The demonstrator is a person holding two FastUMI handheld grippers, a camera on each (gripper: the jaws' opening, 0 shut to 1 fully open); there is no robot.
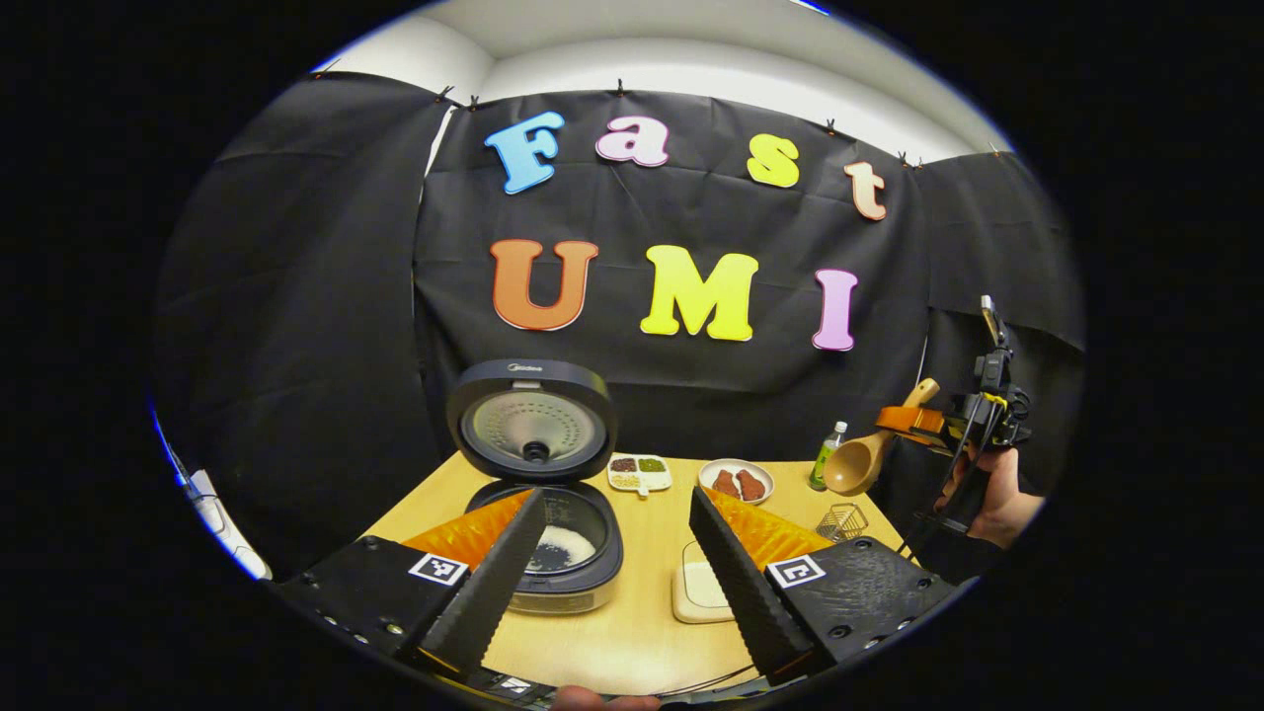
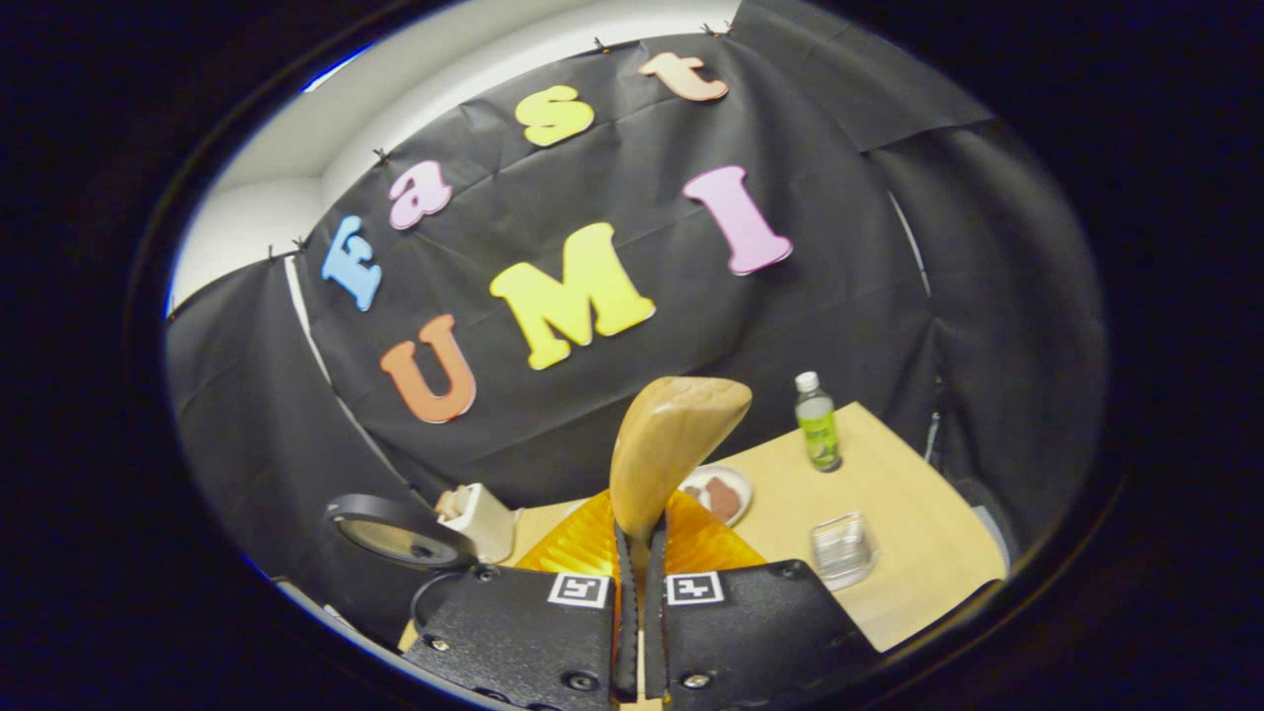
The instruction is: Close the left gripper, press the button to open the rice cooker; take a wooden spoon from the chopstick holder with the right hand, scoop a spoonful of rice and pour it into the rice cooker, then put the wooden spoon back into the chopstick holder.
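Your left gripper sits closest, its fingers spread wide above the wooden table. Between them stands the rice cooker with its lid raised upright and rice lying in the pot. Off to your right, your right gripper is pressed together on the handle of the wooden spoon, bowl held up in the air. Below it on the table sits the wire chopstick holder, near the green bottle.
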